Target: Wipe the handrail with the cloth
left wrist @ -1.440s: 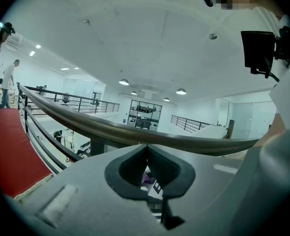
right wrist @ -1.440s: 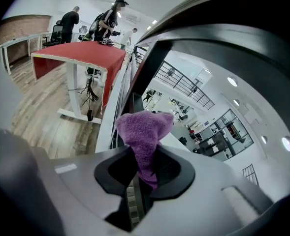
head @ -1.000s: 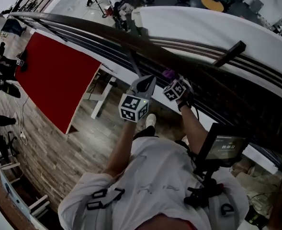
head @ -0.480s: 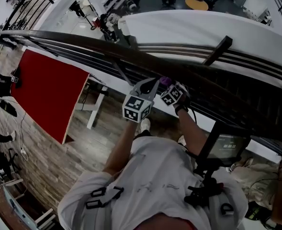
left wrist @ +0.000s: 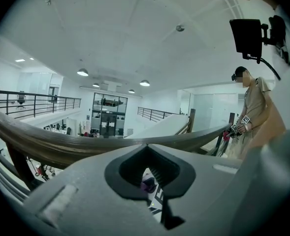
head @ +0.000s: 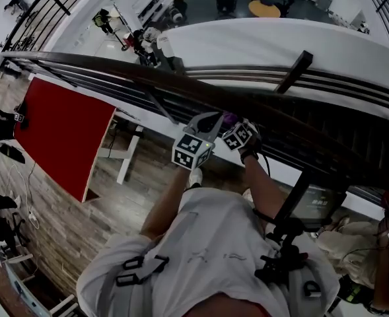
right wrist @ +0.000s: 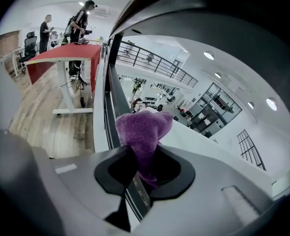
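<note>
The right gripper [right wrist: 145, 154] has its jaws closed tight on a purple cloth [right wrist: 144, 127], whose bunched end stands clear past the tips; in the head view that tuft sits at the near edge of the handrail [head: 135, 67], about midway along its visible run, and whether it presses the wood or only lies just beside it I cannot tell. The right gripper view shows the handrail's dark underside arching over the cloth, so the tuft seems to meet the rail low on its near side and not on the top face. The left gripper [left wrist: 145, 149] hangs just beside the right one, on the near side of the handrail; its jaws are together with nothing held, and only a glimpse of purple shows through the hollow behind the tips. A red table [head: 62, 134] stands below the handrail, off to the left.

The wiping looks to be under way or just starting; the next move calls for keeping the cloth pressed to the rail and drawing it steadily along the curve, with the grip firm enough that the cloth does not slip free.
</note>
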